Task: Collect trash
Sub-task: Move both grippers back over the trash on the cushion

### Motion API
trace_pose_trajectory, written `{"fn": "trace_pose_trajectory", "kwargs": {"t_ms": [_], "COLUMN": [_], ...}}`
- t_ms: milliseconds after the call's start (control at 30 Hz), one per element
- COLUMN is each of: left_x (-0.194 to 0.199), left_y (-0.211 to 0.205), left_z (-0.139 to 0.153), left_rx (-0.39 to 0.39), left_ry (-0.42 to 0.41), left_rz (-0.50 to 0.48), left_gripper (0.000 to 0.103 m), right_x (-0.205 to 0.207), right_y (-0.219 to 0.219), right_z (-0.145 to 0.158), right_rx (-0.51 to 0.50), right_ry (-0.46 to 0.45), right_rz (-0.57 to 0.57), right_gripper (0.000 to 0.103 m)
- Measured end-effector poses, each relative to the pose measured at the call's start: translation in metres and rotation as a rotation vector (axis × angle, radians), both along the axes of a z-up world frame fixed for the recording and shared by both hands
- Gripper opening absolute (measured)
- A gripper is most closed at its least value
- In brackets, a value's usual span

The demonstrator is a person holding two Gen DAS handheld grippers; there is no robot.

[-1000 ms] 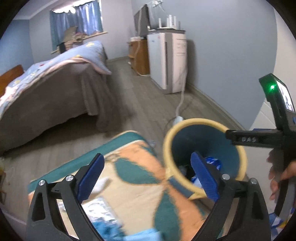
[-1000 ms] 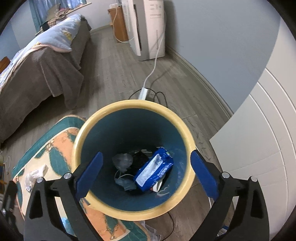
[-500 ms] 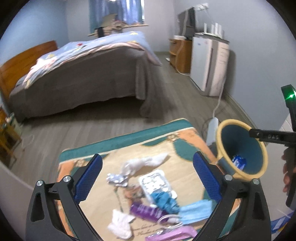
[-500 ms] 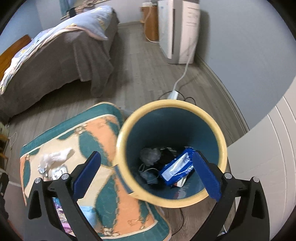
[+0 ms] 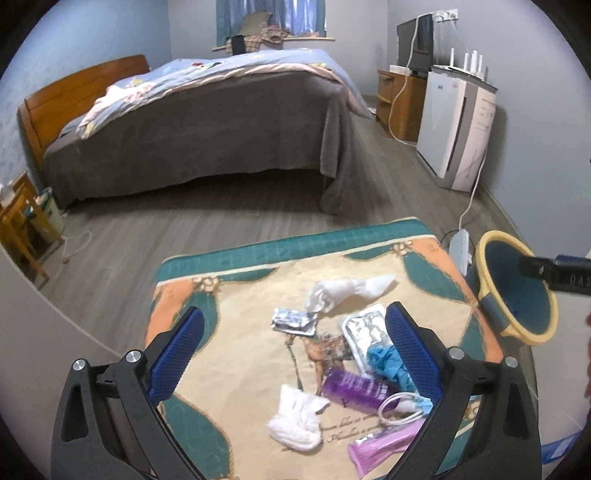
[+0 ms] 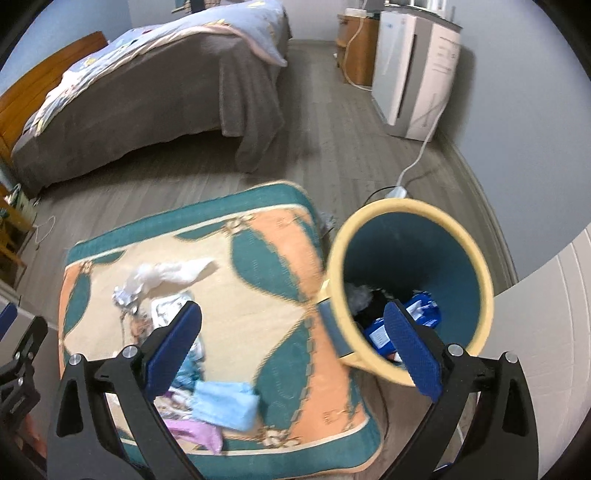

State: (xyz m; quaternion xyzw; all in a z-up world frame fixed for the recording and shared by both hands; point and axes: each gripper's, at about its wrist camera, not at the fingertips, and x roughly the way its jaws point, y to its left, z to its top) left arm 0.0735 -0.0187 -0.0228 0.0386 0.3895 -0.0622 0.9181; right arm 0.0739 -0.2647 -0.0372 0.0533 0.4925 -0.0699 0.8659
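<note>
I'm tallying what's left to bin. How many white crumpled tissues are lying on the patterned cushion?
2. One long crumpled white tissue lies at the far side of the patterned cushion; one smaller white wad lies at the near side, left of the purple packet. More may be hidden under the pile.

A big bed (image 5: 207,122) stands at the back of the room. A grey blanket (image 5: 229,140) hangs down its side to the floor (image 5: 147,236). A blue quilt (image 5: 207,74) lies on top. The headboard (image 5: 70,96) is brown wood. A white machine (image 5: 458,125) stands by the right wall, and its white cord (image 5: 476,184) runs down to a plug strip (image 5: 460,242) on the floor. A wood cabinet (image 5: 400,103) sits behind it with a dark screen (image 5: 415,40) on top. A window with blue curtains (image 5: 269,16) is on the far wall. A small wood table (image 5: 18,236) stands at the left.
</note>
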Motion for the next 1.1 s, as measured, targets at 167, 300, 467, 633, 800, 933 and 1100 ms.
{"fn": "trace_pose_trajectory", "kwargs": {"t_ms": [167,300,467,633,800,933,1100], "left_x": [-0.002,-0.003,-0.001,0.000,-0.002,-0.001,0.007], "left_y": [0.005,0.006,0.011,0.014,0.015,0.014,0.014], "left_z": [-0.004,-0.005,-0.005,-0.003,0.002,0.003,-0.003], "left_rx": [-0.005,0.009,-0.025,-0.036,-0.025,0.011,0.052], "left_ry": [0.014,0.011,0.021,0.019,-0.011,-0.020,-0.005], "left_rz": [-0.014,-0.032,-0.024,-0.024,-0.040,-0.054,-0.061], "left_gripper": [0.097,0.097,0.097,0.097,0.097,0.097,0.097], "right_x": [-0.001,-0.001,-0.004,-0.010,-0.016,-0.017,-0.014], "right_y": [0.025,0.033,0.033,0.029,0.025,0.015,0.011], "right_z": [-0.006,-0.009,-0.009,-0.018,-0.031,-0.048,-0.069], "right_rx": [0.004,-0.021,-0.042,0.021,0.095,0.107,0.096], "right_ry": [0.021,0.037,0.039,0.066,0.086,0.133,0.197], "right_rz": [0.040,0.055,0.046,0.002,-0.048,-0.087,-0.077], "right_gripper": [0.097,0.097,0.097,0.097,0.097,0.097,0.097]}}
